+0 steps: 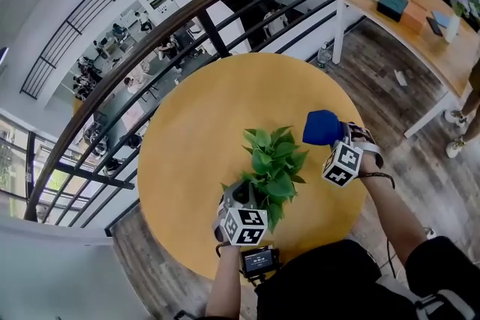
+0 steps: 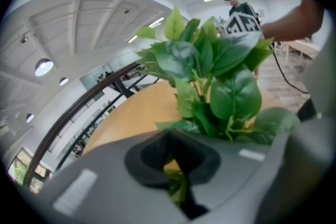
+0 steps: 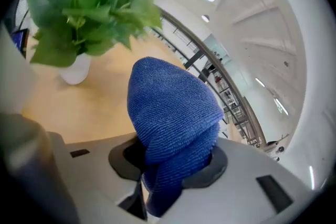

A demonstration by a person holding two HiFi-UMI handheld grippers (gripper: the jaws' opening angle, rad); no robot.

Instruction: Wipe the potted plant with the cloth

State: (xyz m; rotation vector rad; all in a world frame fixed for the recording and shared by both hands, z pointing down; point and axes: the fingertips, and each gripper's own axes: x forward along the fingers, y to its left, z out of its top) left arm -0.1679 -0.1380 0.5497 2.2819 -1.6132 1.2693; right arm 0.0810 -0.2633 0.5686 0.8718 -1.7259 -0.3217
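Note:
The potted plant (image 1: 274, 161) stands on the round yellow table (image 1: 202, 131), its green leaves (image 2: 210, 71) spreading over a white pot (image 3: 76, 71). My left gripper (image 1: 244, 197) sits at the plant's near left side, covering the pot in the head view. Its jaws are shut (image 2: 173, 160) with a green leaf (image 2: 176, 186) caught between them. Just right of the leaves, my right gripper (image 1: 337, 142) is shut on a bunched blue cloth (image 1: 322, 127). The cloth (image 3: 173, 113) bulges out past the jaws (image 3: 176, 162) and does not touch the leaves.
A black curved railing (image 1: 187, 19) runs behind the table, with a drop to a lower floor beyond. A long wooden table (image 1: 420, 19) with boxes and cups stands at the far right. A person's shoes (image 1: 454, 131) are on the wood floor.

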